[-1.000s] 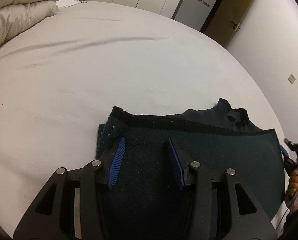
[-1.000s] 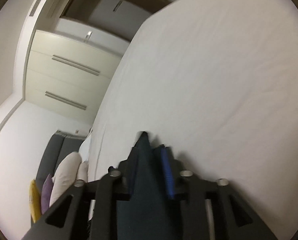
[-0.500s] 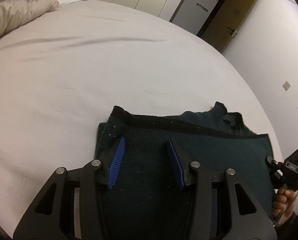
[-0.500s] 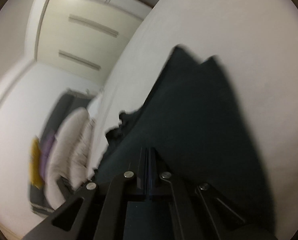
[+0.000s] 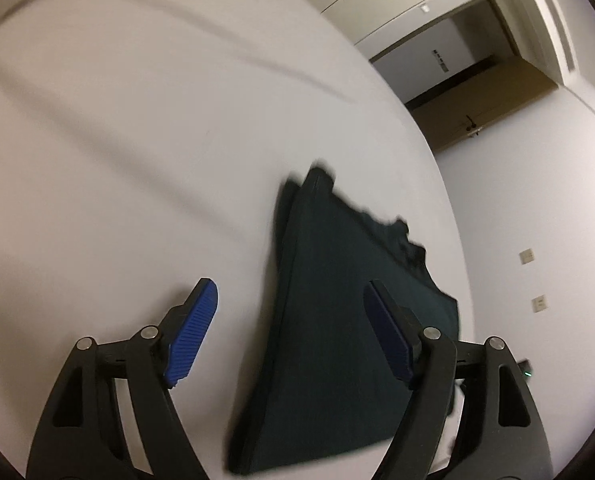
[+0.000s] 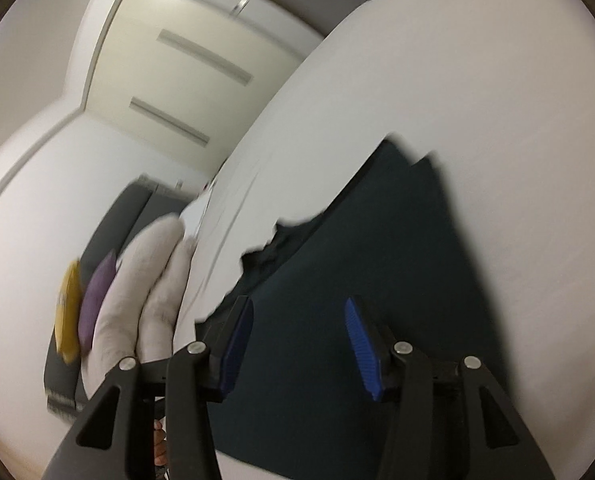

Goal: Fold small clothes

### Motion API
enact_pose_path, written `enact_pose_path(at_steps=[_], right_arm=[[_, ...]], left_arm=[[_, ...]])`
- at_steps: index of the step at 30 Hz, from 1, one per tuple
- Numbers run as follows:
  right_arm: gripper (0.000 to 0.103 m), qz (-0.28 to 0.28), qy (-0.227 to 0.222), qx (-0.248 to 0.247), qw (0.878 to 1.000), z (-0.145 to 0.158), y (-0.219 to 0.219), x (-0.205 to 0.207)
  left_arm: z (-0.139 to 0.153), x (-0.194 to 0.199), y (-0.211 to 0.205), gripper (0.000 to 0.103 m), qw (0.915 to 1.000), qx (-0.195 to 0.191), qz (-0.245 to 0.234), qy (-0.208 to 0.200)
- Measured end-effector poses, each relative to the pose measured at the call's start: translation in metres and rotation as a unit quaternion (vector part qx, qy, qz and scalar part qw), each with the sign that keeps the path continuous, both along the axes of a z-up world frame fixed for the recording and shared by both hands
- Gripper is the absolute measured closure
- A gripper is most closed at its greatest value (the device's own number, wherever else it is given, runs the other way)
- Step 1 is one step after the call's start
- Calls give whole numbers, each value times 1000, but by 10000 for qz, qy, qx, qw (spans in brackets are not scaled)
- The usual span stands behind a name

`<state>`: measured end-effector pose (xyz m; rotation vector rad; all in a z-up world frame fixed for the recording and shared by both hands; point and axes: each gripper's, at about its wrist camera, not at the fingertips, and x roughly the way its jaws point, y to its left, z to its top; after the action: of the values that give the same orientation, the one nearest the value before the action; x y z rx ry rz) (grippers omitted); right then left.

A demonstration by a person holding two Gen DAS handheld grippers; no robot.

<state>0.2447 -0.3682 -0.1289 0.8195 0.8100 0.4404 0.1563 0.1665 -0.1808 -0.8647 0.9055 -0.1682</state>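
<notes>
A dark green knitted garment [image 5: 337, 300] lies folded flat on the white bed [image 5: 137, 140]. My left gripper [image 5: 289, 312] hovers over its left edge, jaws opening wide, blue pads clear of the cloth. In the right wrist view the same garment [image 6: 377, 248] spreads out ahead, its collar part ragged at the left. My right gripper [image 6: 297, 324] hangs just above it with jaws opening, and nothing is pinched between the blue pads [image 6: 361, 348].
White pillows [image 6: 145, 288] with a purple and a yellow cushion [image 6: 69, 312] lean on a grey headboard. Cream wardrobes [image 6: 169, 80] stand behind the bed. A brown door [image 5: 481, 108] and a white wall lie past the bed's right edge.
Both grippers let go of the garment and their jaws spread. The left one swung away to the left and rolled. The right one, shut on cloth half a second ago, drew back and opened.
</notes>
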Motion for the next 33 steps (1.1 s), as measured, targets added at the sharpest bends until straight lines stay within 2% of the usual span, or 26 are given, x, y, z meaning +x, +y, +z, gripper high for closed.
enact_pose_path(at_steps=[3, 5, 7, 10, 13, 15, 17, 19, 23, 29, 31, 33], right_arm=[[51, 215, 121, 147, 9996, -9, 20, -1], [51, 382, 165, 203, 9989, -16, 35, 2], [51, 501, 238, 189, 9983, -22, 46, 2], [51, 524, 311, 316, 9976, -27, 50, 0], [51, 556, 326, 373, 9972, -29, 58, 2], [51, 578, 354, 354, 9971, -30, 63, 2], [51, 561, 377, 384, 9970, -30, 64, 2], [51, 519, 400, 466, 9968, -29, 61, -1], [51, 480, 435, 567, 9963, -31, 61, 2], [52, 481, 466, 618, 9958, -34, 61, 4], [52, 526, 465, 554, 9960, -33, 63, 7], [52, 561, 467, 521, 9960, -32, 64, 10]], left_arm=[[-18, -37, 0, 28, 9992, -348, 163, 68], [-24, -61, -1, 28, 9977, -595, 318, -43], [-26, -90, -2, 28, 9940, -897, 615, -118], [-32, -127, -11, 28, 9839, -1422, 1043, -273], [-33, -147, -28, 28, 9790, -1604, 1199, -377], [-34, -146, -44, 28, 9789, -1628, 1181, -358], [-35, -142, -54, 28, 9810, -1472, 1234, -263], [-35, -142, -59, 28, 9790, -1483, 1367, -299], [-40, -137, -69, 28, 9669, -1914, 1665, -257], [-48, -115, -75, 28, 9539, -2285, 1914, -340], [-49, -99, -69, 28, 9522, -2339, 1923, -395], [-48, -82, -65, 28, 9546, -2321, 1828, -384]])
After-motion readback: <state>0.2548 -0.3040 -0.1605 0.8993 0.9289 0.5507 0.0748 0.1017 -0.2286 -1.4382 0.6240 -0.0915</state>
